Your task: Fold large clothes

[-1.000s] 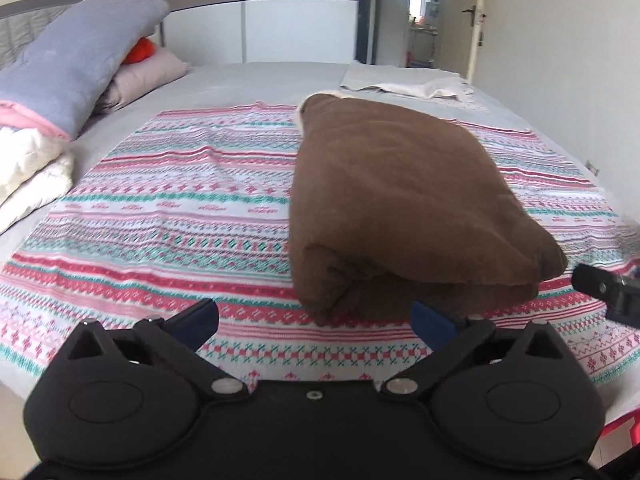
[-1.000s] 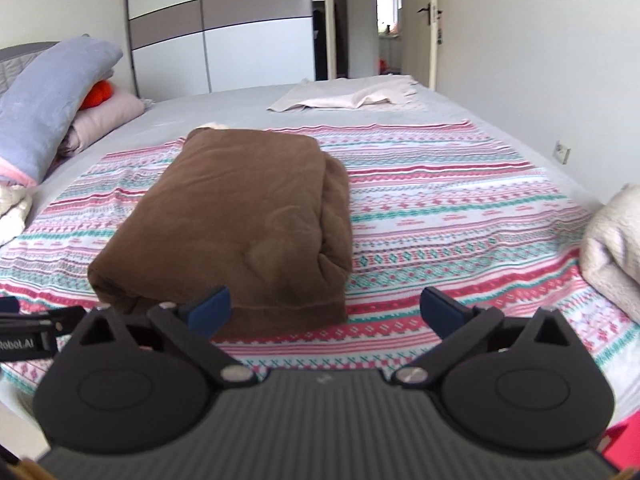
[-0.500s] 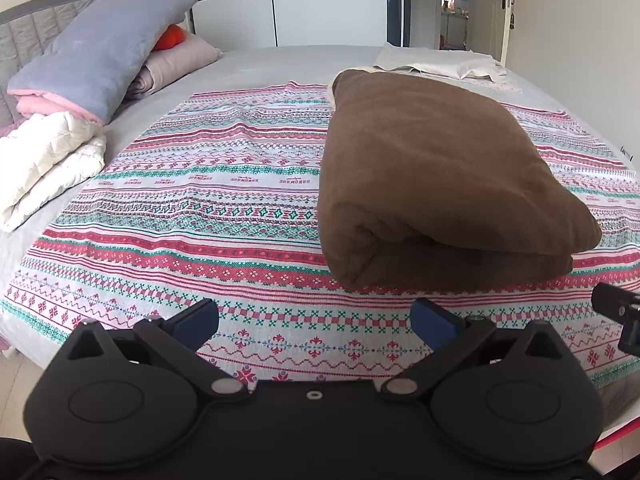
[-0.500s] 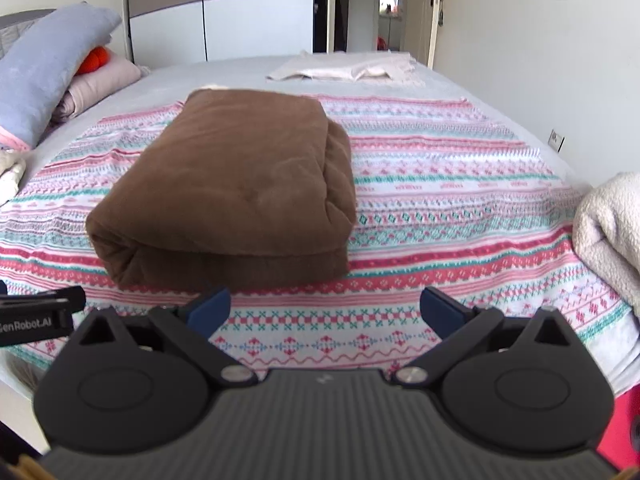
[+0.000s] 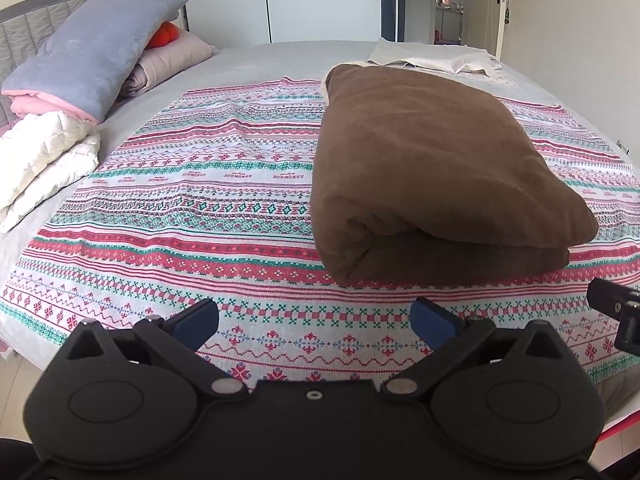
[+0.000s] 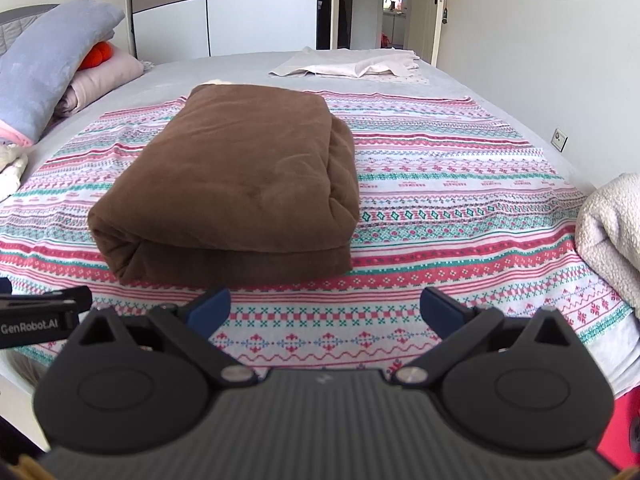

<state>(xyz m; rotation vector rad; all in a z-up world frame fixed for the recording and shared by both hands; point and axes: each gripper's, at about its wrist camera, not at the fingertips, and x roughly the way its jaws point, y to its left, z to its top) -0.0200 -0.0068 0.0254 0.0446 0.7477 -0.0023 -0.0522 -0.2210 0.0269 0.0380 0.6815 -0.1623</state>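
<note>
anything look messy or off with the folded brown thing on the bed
Little stands out. The brown blanket lies folded in a tidy block on the patterned sheet, edges roughly even. One small oddity: a bit of pale fabric peeks out at its far end. Both grippers are open and clear of it.

Brown garment (image 5: pixel 432 168) lies folded on patterned bedspread (image 5: pixel 200 216).

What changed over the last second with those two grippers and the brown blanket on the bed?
Both grippers backed away from the folded brown blanket: it looks farther off in each view, with more patterned sheet showing in front. The left gripper and right gripper were open and empty throughout; nothing was grasped or released. The blanket stayed folded in the same spot, and the pillows and white cloth did not move.
</note>
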